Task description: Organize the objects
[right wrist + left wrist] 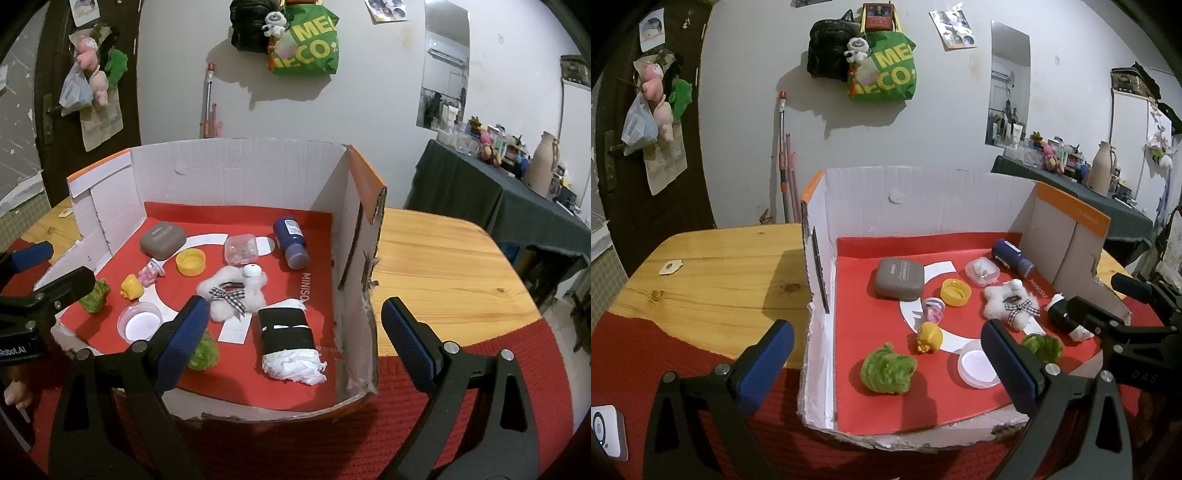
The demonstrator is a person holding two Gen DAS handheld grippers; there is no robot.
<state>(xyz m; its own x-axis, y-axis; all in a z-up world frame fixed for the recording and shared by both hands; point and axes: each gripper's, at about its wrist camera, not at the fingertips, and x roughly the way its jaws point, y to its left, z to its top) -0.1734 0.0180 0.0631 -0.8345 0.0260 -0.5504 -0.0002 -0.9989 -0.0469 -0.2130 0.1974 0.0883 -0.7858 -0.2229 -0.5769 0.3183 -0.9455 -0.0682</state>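
A white cardboard box (923, 192) (236, 166) with a red floor holds several small things: a grey case (899, 277) (162, 239), a yellow cap (956, 292) (190, 261), a clear small box (981, 271) (241, 249), a blue bottle (1012, 256) (291, 242), a white fluffy star with a checked bow (1008, 301) (232, 290), a black-and-white roll (290, 341) (1065, 317), a yellow figure (929, 336) (131, 286), green fuzzy balls (888, 373) (202, 352) and a clear lid (977, 363) (139, 320). My left gripper (886, 363) is open over the box's near left corner. My right gripper (295, 336) is open over the near right corner.
The box stands on a wooden table (720, 273) (443, 266) with a red cloth (665, 350) (480, 387) at the front. A white device (607, 432) lies at the near left. A dark-covered side table (498, 192) with clutter stands at the right.
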